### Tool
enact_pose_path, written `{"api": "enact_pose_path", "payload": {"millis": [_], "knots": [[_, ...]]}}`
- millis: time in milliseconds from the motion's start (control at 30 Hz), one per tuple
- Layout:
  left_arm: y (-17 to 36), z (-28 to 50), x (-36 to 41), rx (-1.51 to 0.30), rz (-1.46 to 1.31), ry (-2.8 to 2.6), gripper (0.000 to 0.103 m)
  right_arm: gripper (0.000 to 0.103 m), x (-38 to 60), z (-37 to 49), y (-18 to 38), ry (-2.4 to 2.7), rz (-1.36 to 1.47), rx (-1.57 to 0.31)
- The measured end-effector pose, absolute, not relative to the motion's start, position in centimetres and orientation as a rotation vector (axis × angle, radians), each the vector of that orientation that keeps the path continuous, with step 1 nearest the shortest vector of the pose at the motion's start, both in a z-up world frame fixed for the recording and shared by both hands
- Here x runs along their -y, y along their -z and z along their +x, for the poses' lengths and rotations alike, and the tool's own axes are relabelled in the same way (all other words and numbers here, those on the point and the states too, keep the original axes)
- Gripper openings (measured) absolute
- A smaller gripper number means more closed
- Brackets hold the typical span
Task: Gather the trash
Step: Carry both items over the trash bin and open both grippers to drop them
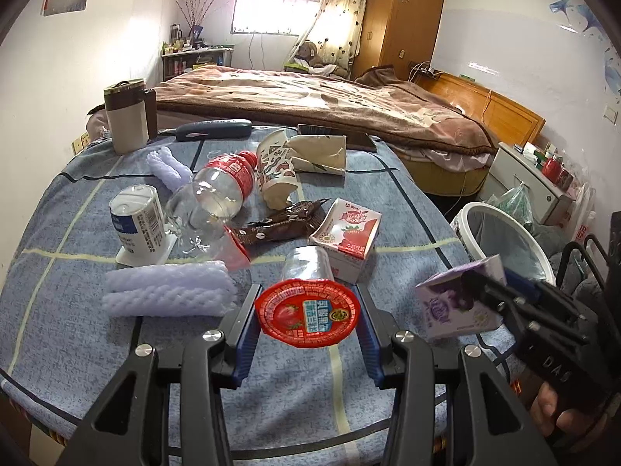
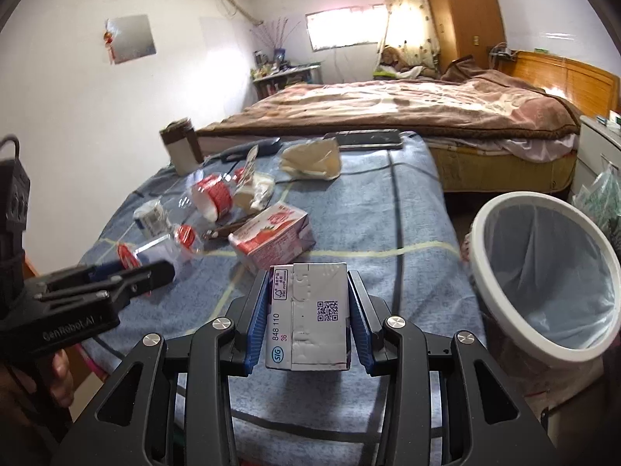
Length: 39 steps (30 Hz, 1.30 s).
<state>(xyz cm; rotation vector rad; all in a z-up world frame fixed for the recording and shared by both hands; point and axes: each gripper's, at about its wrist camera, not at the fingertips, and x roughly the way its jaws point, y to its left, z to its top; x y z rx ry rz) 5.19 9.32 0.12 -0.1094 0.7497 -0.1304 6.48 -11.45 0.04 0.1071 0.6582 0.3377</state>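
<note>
jaws of my left gripper [image 1: 306, 310] pinch a clear cup with red strawberry lid [image 1: 306, 312] above the bench [image 1: 407, 178]; my right gripper [image 2: 309, 318] jaws pinch a purple carton [image 2: 310, 318] beside the lined white bin [image 2: 543, 272].

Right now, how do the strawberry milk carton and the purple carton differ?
The strawberry milk carton is red and white; the purple carton is purple and white. The strawberry one lies untouched on the blue tablecloth; the purple one is clamped in the right hand-held gripper near the bin. Both are small drink cartons.
</note>
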Motion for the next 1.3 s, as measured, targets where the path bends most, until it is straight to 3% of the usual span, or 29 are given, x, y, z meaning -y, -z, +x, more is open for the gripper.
{"api": "enact_pose_path", "payload": {"millis": [267,700,1300], "knots": [[-1.7,6.0,-6.7,-0.724,-0.079,0.183,0.047,0.041,14.5,6.5,-1.6,-0.278,0.157,-0.613],[-3.5,9.7,3.6,-0.71,-0.017,0.396,0.047,0.041,23.1,7.5,-3.5,-0.09,0.208,-0.548],[-1.4,13.0,16.5,-0.813,0.053,0.583,0.048,0.041,30.6,10.2,-0.1,0.048,0.222,-0.657]]}}
